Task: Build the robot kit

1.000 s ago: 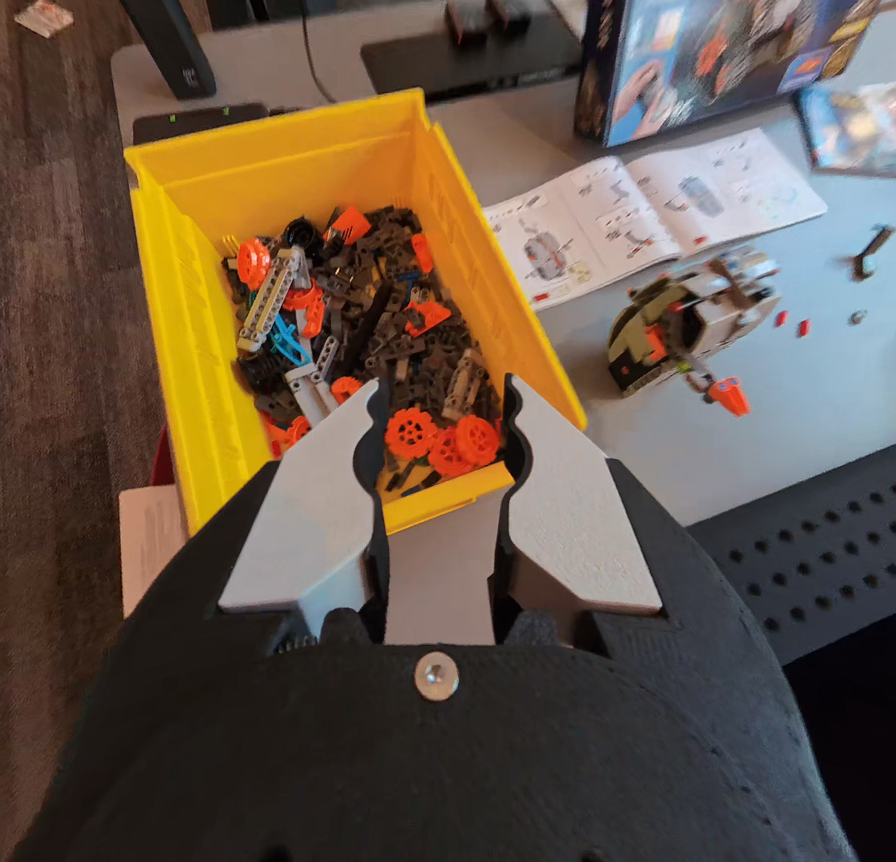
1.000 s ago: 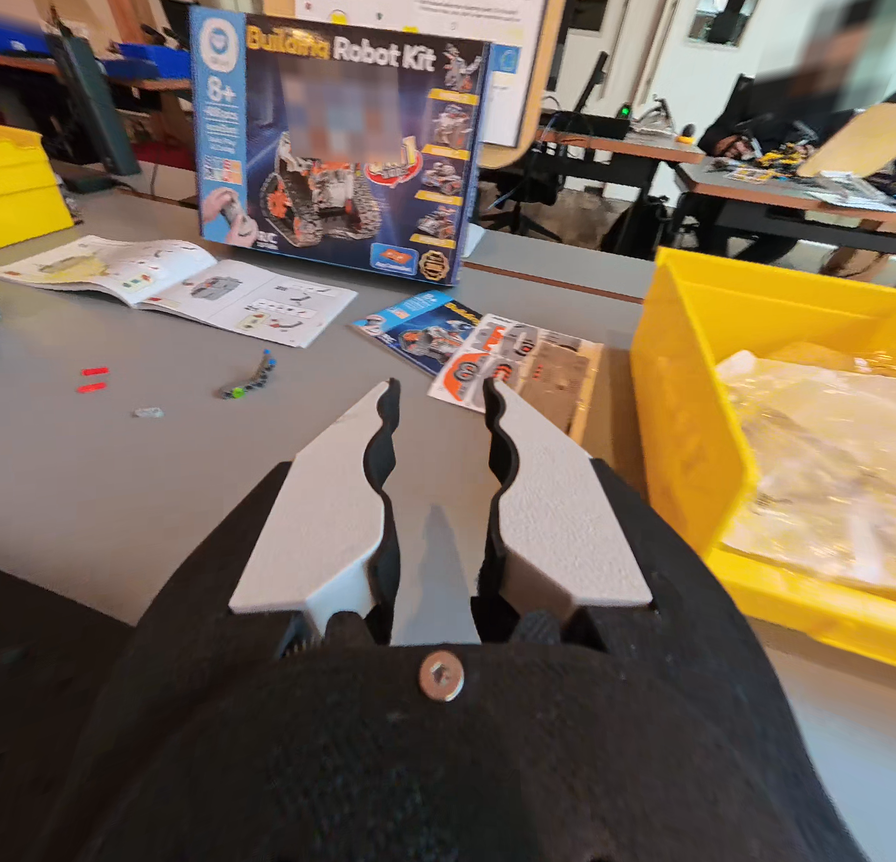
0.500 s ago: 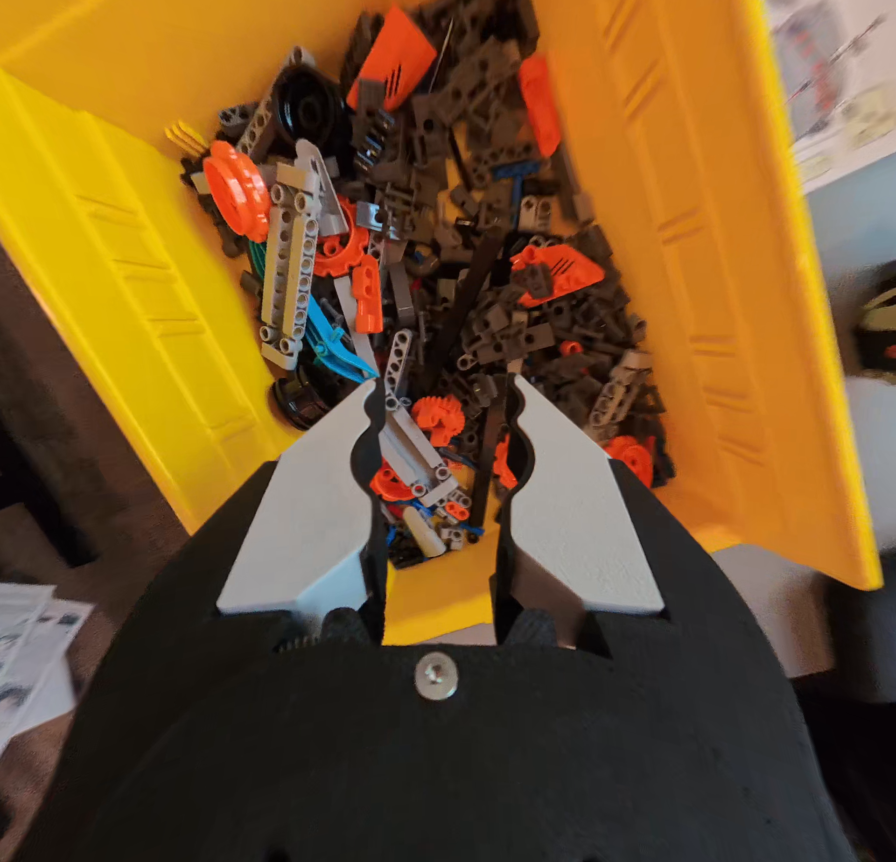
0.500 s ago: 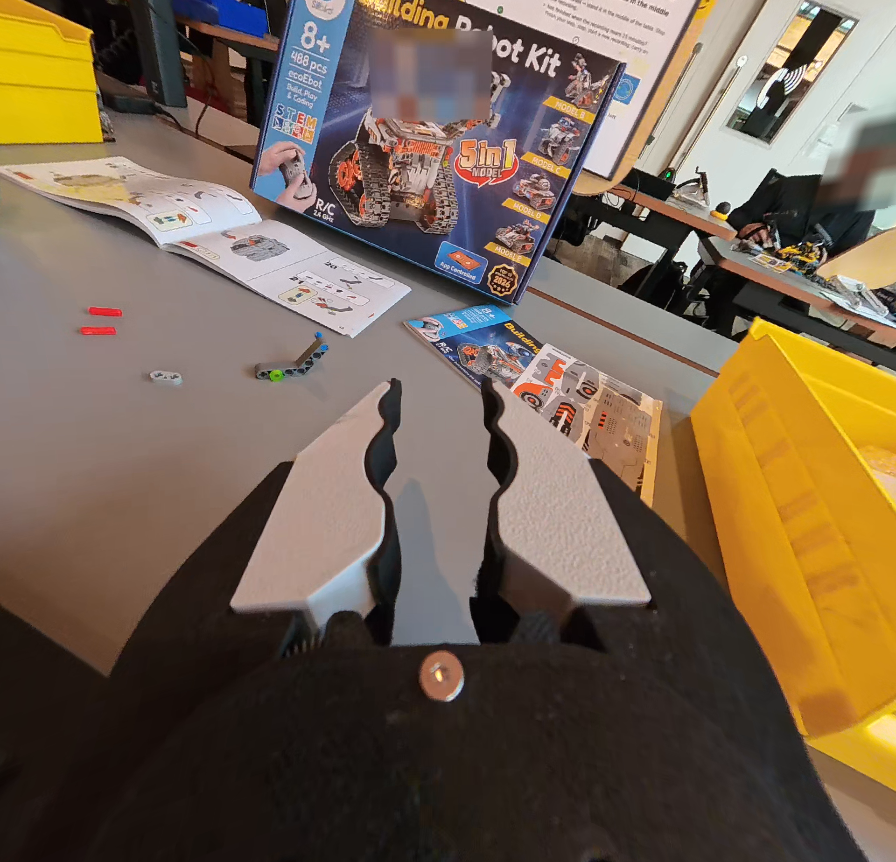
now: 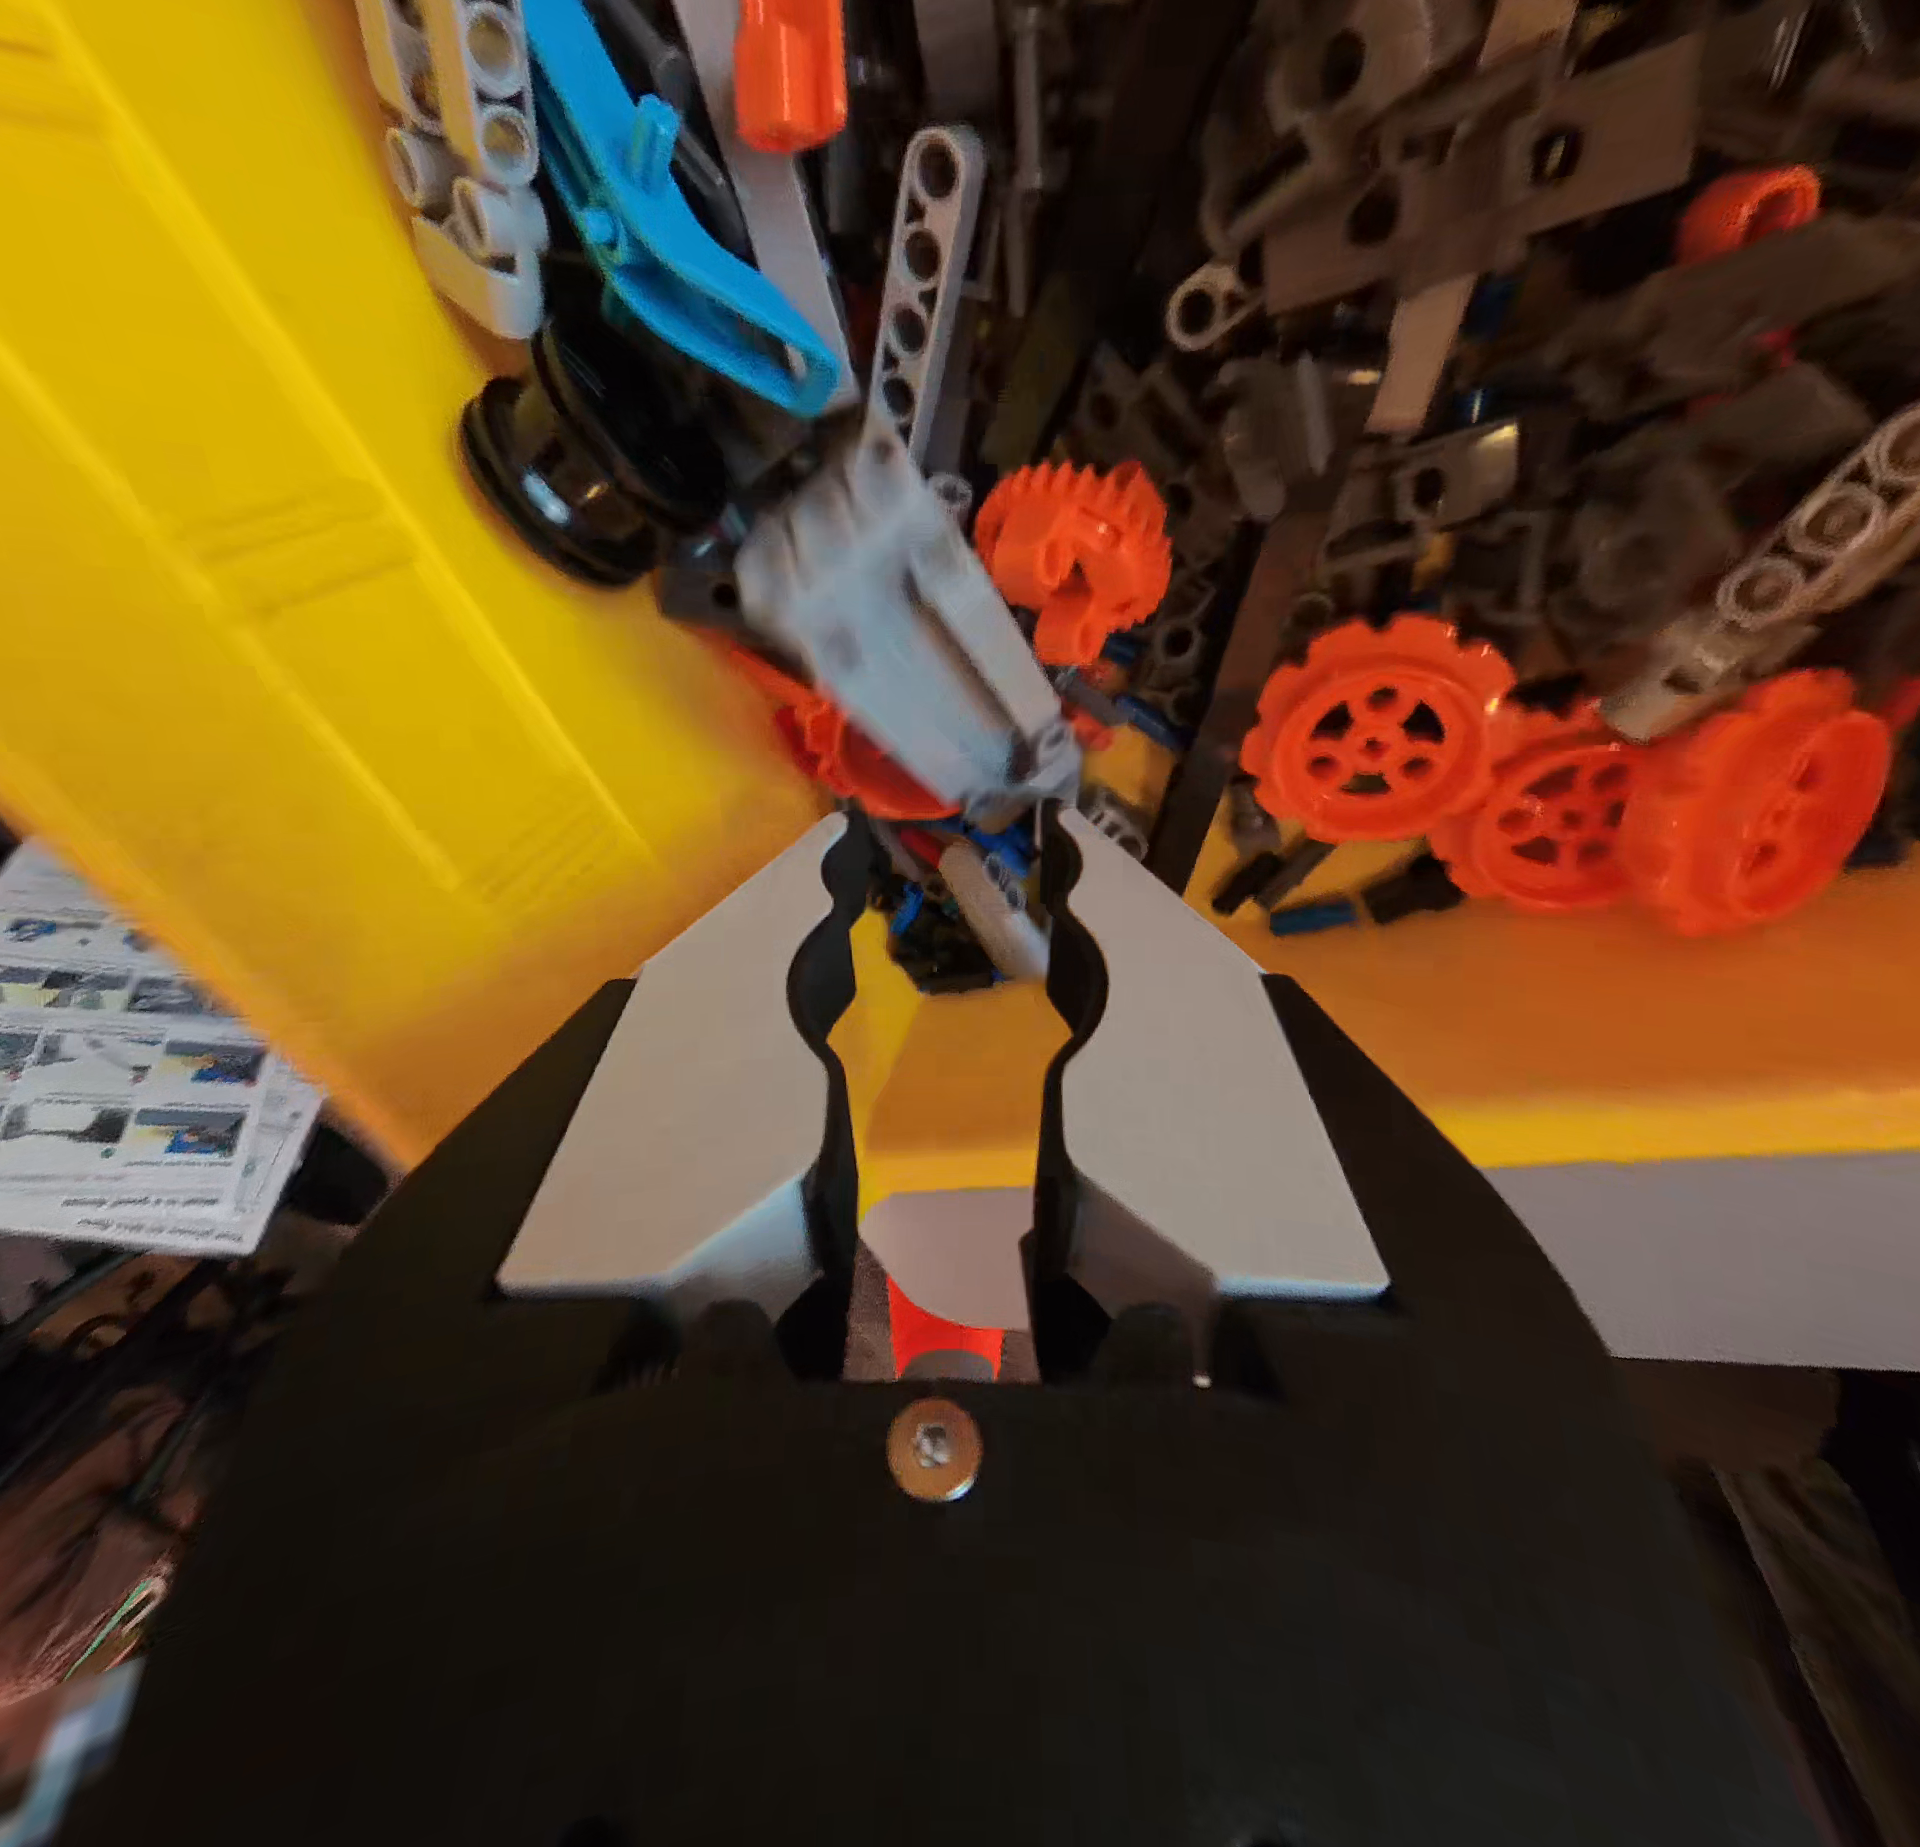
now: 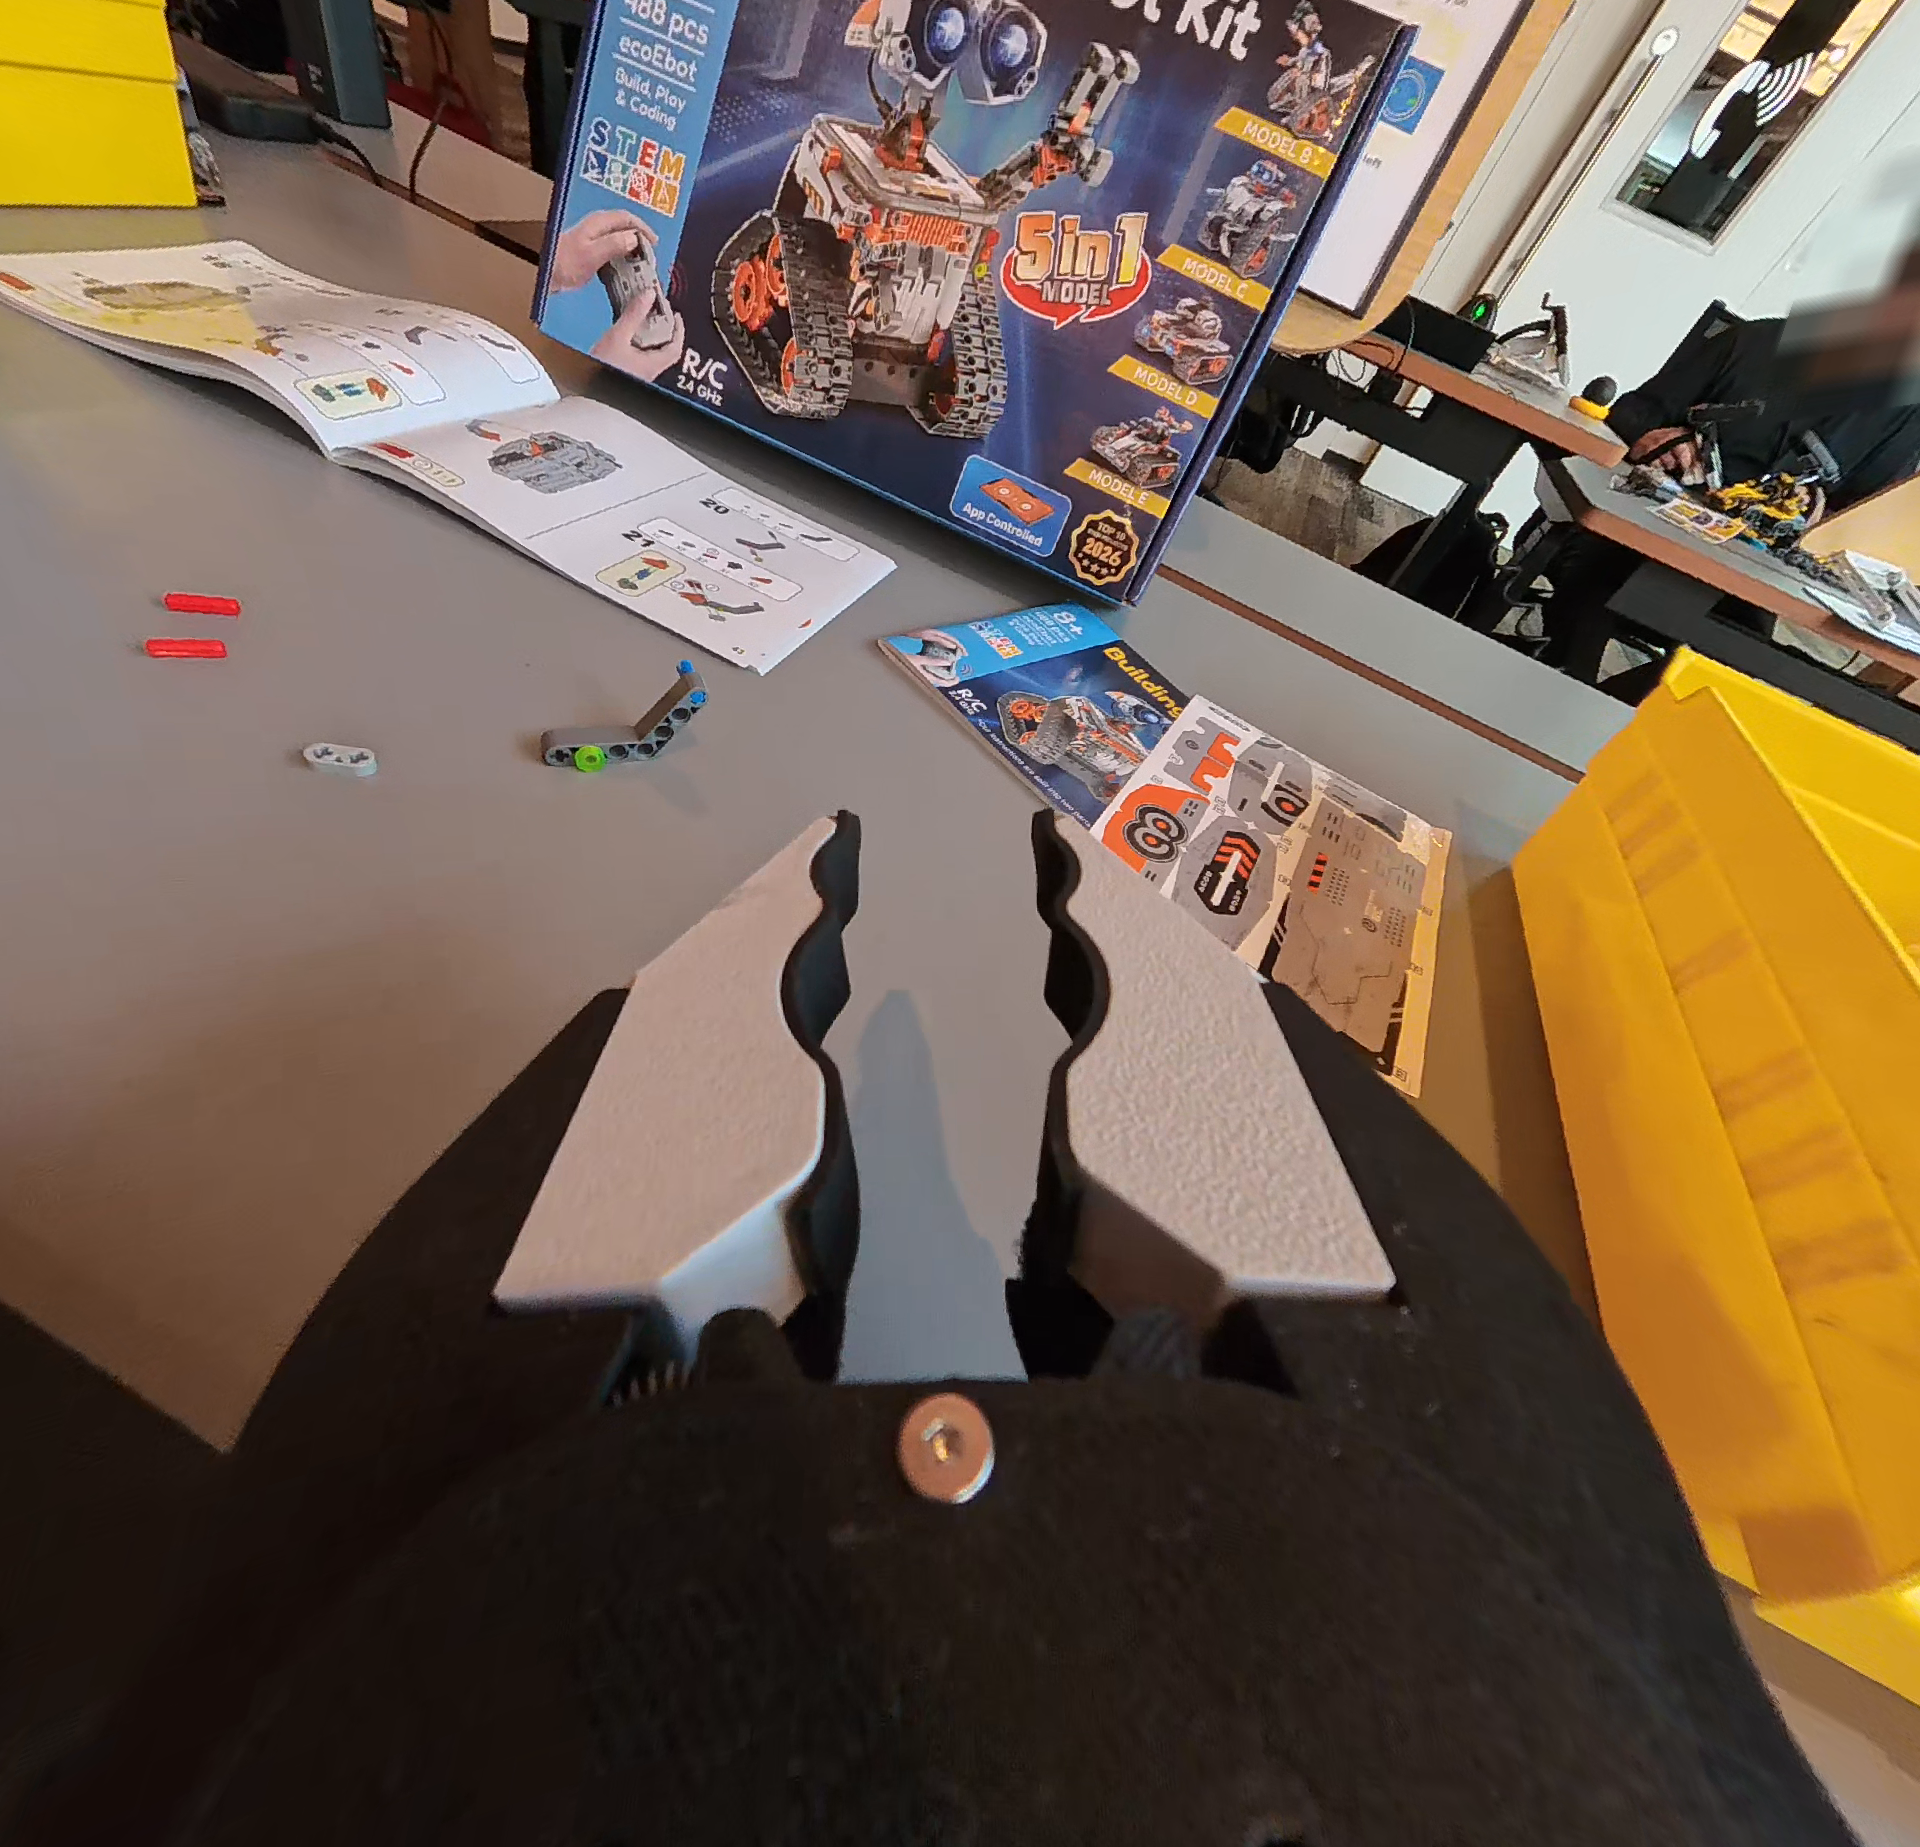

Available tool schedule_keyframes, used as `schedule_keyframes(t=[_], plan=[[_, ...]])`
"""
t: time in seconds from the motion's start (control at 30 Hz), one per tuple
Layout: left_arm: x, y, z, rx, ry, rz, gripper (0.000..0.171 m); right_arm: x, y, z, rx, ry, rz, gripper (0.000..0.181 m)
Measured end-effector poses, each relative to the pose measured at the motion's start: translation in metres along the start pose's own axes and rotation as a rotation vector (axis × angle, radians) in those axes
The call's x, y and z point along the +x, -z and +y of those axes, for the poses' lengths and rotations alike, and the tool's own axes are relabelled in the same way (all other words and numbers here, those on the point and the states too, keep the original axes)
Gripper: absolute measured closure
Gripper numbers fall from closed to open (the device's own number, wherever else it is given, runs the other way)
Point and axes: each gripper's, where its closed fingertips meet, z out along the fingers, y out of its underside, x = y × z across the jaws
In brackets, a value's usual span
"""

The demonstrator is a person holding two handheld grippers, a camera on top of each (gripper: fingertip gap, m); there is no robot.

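Since a second ago our left gripper [image 5: 945,841] has dropped from above the yellow bin [image 5: 260,654] into it; fingers parted, empty, tips just short of a grey block [image 5: 894,644]. We count three orange wheels [image 5: 1377,732] and one orange gear [image 5: 1075,545]. Our right gripper [image 6: 945,841], parted and empty, hovers over the grey table [image 6: 312,966]: two red pins [image 6: 187,647], one bent beam [image 6: 623,732].

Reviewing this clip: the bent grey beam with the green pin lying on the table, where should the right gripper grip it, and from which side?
The bent grey beam lies flat on the grey table, apart from other parts. Probably best to come from straight above with the open right gripper and close across the narrow width of the longer straight arm, between the green pin and the bend. The flat parallel edges there suit the fingers.
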Motion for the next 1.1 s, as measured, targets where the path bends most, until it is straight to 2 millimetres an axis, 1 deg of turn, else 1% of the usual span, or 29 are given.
schedule_keyframes(t=[0.03, 0.07, 0.1, 0.13, 0.17, 0.2, 0.23, 0.27, 0.33, 0.4, 0.47, 0.5, 0.53, 0.57, 0.63, 0.7, 0.73, 0.77, 0.8, 0.83, 0.87, 0.9, 0.93, 0.97, 1.03, 1.07, 1.1], plan=[[0.002, -0.002, -0.005, 0.002, 0.000, 0.023, 0.139, 0.000, 0.000, 0.000, -0.002, 0.007, 0.004, 0.148], [0.005, -0.001, -0.014, 0.034, -0.010, 0.050, 0.140, 0.000, 0.000, 0.001, -0.005, 0.015, 0.007, 0.148], [0.015, 0.003, -0.026, 0.092, -0.034, 0.119, 0.144, -0.001, -0.001, 0.002, -0.010, 0.024, 0.008, 0.148], [0.030, 0.009, -0.039, 0.157, -0.064, 0.210, 0.153, -0.001, -0.002, 0.003, -0.020, 0.033, 0.011, 0.148], [0.034, 0.015, -0.048, 0.199, -0.082, 0.237, 0.155, -0.002, -0.003, 0.004, -0.030, 0.045, 0.014, 0.148], [0.028, 0.017, -0.050, 0.197, -0.084, 0.204, 0.147, -0.002, -0.004, 0.006, -0.041, 0.058, 0.017, 0.148], [0.020, 0.018, -0.047, 0.165, -0.096, 0.153, 0.142, -0.003, -0.005, 0.008, -0.053, 0.071, 0.020, 0.148], [0.014, 0.020, -0.044, 0.144, -0.128, 0.112, 0.141, -0.004, -0.006, 0.009, -0.062, 0.084, 0.022, 0.148], [0.003, 0.028, -0.040, 0.143, -0.171, 0.053, 0.145, -0.005, -0.007, 0.010, -0.073, 0.111, 0.024, 0.148], [-0.006, 0.033, -0.029, 0.104, -0.167, 0.027, 0.147, -0.006, -0.007, 0.009, -0.073, 0.121, 0.027, 0.148], [-0.006, 0.040, -0.024, 0.118, -0.165, 0.012, 0.145, -0.008, -0.007, 0.004, -0.051, 0.092, 0.007, 0.150], [-0.004, 0.044, -0.024, 0.150, -0.164, -0.003, 0.146, -0.013, -0.010, 0.000, -0.034, 0.061, -0.032, 0.152], [0.000, 0.050, -0.023, 0.192, -0.164, -0.015, 0.147, -0.023, -0.014, -0.004, -0.018, 0.026, -0.103, 0.152], [0.007, 0.057, -0.023, 0.246, -0.161, -0.016, 0.147, -0.036, -0.019, -0.007, -0.020, 0.006, -0.201, 0.152], [0.025, 0.073, -0.020, 0.383, -0.140, 0.007, 0.151, -0.060, -0.033, -0.007, -0.056, 0.070, -0.370, 0.152], [0.043, 0.090, -0.010, 0.504, -0.101, 0.028, 0.154, -0.073, -0.046, -0.002, -0.103, 0.156, -0.498, 0.152], [0.051, 0.097, -0.003, 0.555, -0.075, 0.032, 0.154, -0.083, -0.048, -0.009, -0.112, 0.147, -0.570, 0.155], [0.059, 0.103, 0.006, 0.601, -0.050, 0.037, 0.154, -0.099, -0.044, -0.024, -0.084, 0.136, -0.667, 0.157], [0.070, 0.110, 0.014, 0.653, -0.031, 0.047, 0.155, -0.112, -0.041, -0.036, -0.044, 0.184, -0.730, 0.157], [0.082, 0.116, 0.021, 0.703, -0.022, 0.065, 0.158, -0.108, -0.049, -0.039, -0.033, 0.272, -0.689, 0.157], [0.096, 0.120, 0.029, 0.737, -0.023, 0.089, 0.161, -0.095, -0.062, -0.036, -0.060, 0.348, -0.632, 0.152], [0.109, 0.122, 0.036, 0.756, -0.027, 0.112, 0.161, -0.084, -0.072, -0.029, -0.108, 0.347, -0.641, 0.144], [0.120, 0.121, 0.042, 0.761, -0.032, 0.131, 0.161, -0.077, -0.079, -0.024, -0.145, 0.272, -0.700, 0.141], [0.128, 0.120, 0.046, 0.762, -0.030, 0.144, 0.161, -0.076, -0.085, -0.021, -0.158, 0.160, -0.797, 0.138], [0.142, 0.117, 0.048, 0.771, -0.012, 0.180, 0.161, -0.080, -0.093, -0.018, -0.221, -0.125, -0.978, 0.136], [0.149, 0.115, 0.047, 0.773, -0.002, 0.203, 0.161, -0.085, -0.094, -0.017, -0.264, -0.222, -1.055, 0.139], [0.156, 0.113, 0.046, 0.770, 0.011, 0.224, 0.161, -0.090, -0.093, -0.014, -0.296, -0.260, -1.109, 0.149]])
